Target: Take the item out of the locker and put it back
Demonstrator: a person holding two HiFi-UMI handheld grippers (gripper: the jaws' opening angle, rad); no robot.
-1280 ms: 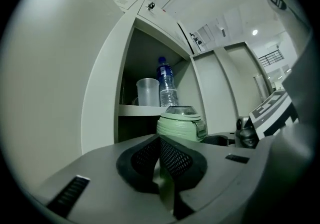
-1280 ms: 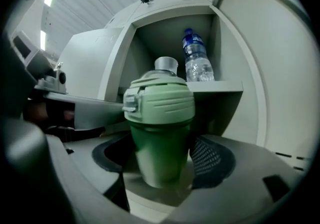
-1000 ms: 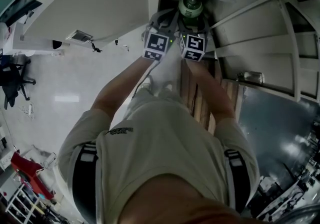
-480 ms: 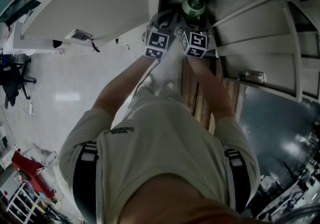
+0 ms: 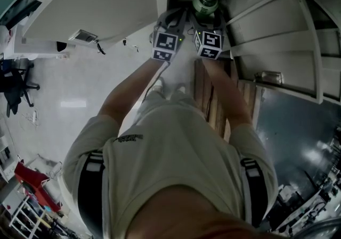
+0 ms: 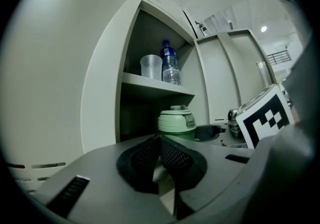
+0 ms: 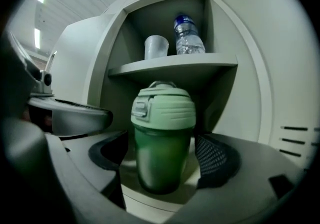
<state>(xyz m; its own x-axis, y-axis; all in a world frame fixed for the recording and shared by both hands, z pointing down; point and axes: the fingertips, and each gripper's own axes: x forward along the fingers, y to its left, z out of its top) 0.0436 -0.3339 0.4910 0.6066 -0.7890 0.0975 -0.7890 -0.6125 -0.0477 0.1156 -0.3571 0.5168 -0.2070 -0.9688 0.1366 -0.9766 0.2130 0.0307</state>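
Note:
A green bottle [image 7: 162, 138] with a pale green lid stands upright in the locker's lower compartment, under the shelf [image 7: 175, 64]. My right gripper [image 7: 165, 159] has its jaws on either side of the bottle. They have just been opening, and a gap shows between each pad and the bottle, so it is open. In the head view the bottle [image 5: 205, 2] sits just beyond the right gripper [image 5: 208, 19]. My left gripper [image 6: 159, 140] is shut with its pads meeting and nothing between them. It hovers beside the right one, short of the bottle [image 6: 176, 120].
On the upper shelf stand a clear water bottle [image 7: 187, 36] and a plastic cup [image 7: 156, 47]. The open locker door [image 5: 96, 3] stands to the left of the hands. More locker doors [image 5: 277, 35] are on the right. A black office chair [image 5: 13, 86] is far left.
In the head view both grippers and the bottle sit a little higher in the picture, further into the locker opening. Nothing else visibly differs.

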